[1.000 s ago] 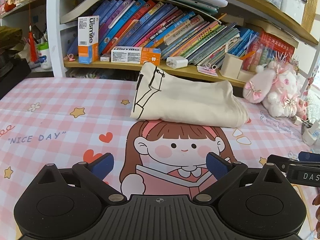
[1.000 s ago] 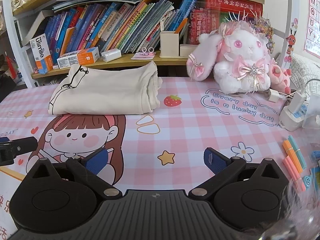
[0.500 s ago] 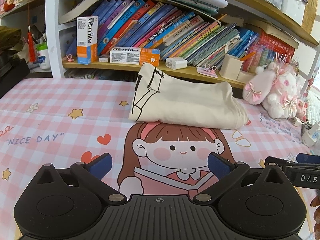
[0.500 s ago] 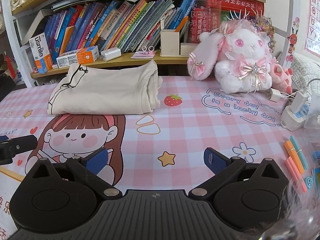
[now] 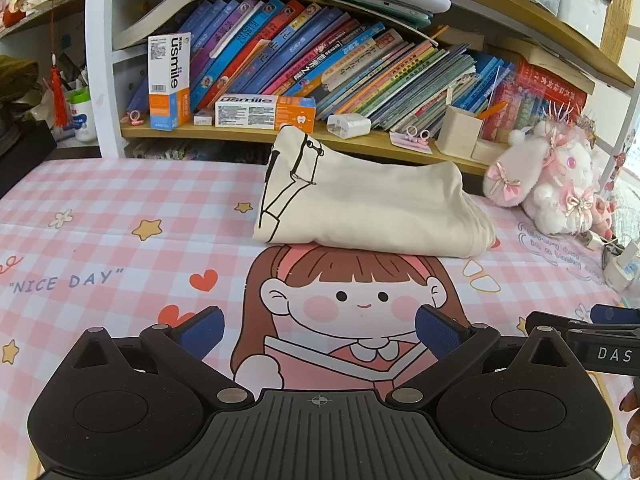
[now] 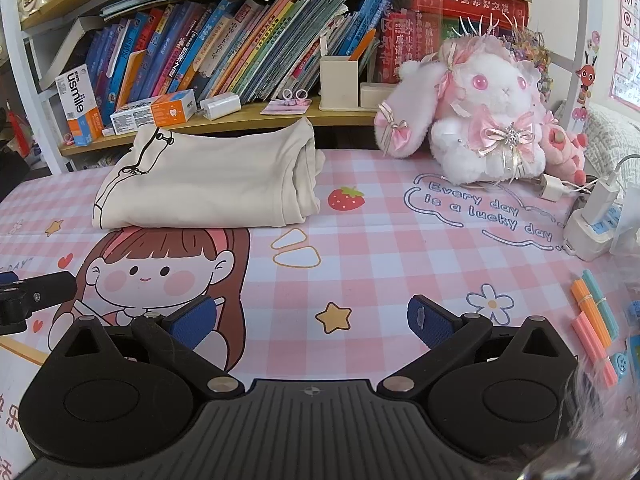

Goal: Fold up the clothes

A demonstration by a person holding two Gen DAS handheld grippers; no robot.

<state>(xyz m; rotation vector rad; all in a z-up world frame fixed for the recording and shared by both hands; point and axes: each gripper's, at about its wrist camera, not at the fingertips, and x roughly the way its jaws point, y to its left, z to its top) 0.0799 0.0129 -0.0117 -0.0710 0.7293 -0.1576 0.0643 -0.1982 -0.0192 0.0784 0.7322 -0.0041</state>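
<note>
On the worktop: a pink checked cartoon mat (image 5: 120, 208) covers the surface, printed with a girl's face, stars, hearts and the words "NICE DAY".
Garment: a cream folded garment (image 5: 372, 212) with black line art lies flat near the worktop's far edge, just in front of the bookshelf, its bundled folds facing the right side; in the right wrist view the same garment (image 6: 208, 184) sits left of centre, beside a printed strawberry.
Left gripper: the left gripper (image 5: 320, 330) hovers low over the near edge, above the printed girl, its blue-padded fingers (image 5: 200, 330) spread wide and holding nothing, well apart from the garment.
Right gripper: the right gripper (image 6: 312, 318) hangs over the near edge to the right of the girl's face, released, its blue pads (image 6: 430, 320) set wide with only the mat between them.
Neighbours: each gripper's black fingertip pokes into the other's view at the frame edge.
Far edge: a bookshelf (image 5: 256, 134) holds slanting rows of books and two orange-and-white toothpaste boxes (image 5: 168, 80).
Far right corner: a white and pink plush rabbit (image 6: 480, 120) sits upright beside the slogan "Every day is a lucky day".
Right edge: a white power strip (image 6: 588, 232) with a plugged charger, and a bundle of coloured sticks (image 6: 592, 312) nearer the front.
</note>
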